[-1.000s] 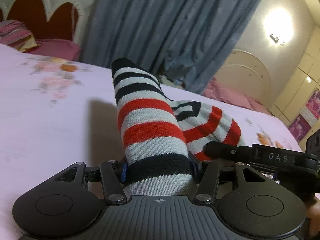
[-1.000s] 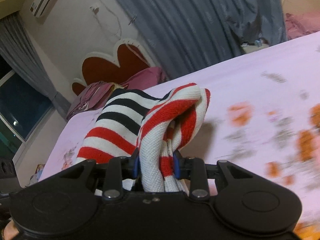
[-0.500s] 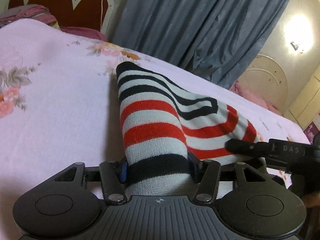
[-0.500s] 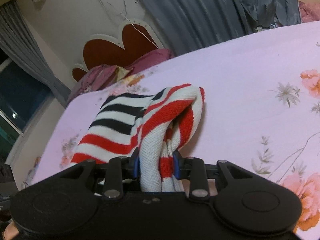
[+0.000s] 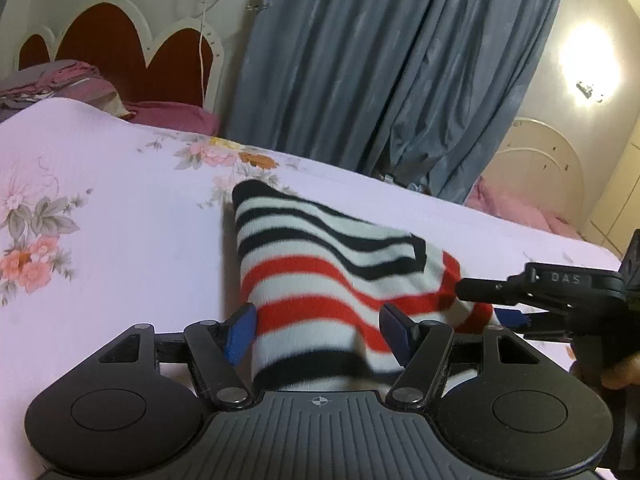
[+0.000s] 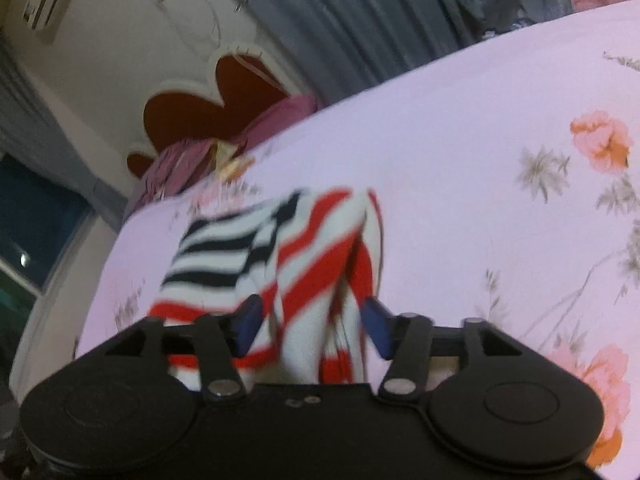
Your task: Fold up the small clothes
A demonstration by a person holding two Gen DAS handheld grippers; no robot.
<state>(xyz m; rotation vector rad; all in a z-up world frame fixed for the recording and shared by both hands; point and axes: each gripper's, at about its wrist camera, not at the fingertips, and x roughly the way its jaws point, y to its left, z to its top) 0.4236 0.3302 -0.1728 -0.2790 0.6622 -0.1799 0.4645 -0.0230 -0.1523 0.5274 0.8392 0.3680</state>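
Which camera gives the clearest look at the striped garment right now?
The left wrist view: the striped garment is sharp there, lying on the bed, stripes distinct. The right wrist view shows it blurred by motion.

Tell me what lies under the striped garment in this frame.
The striped garment lies on the floral pink bedsheet, with both the left gripper and the right gripper open around it. Whatever is beneath the fabric itself is covered and cannot be seen.
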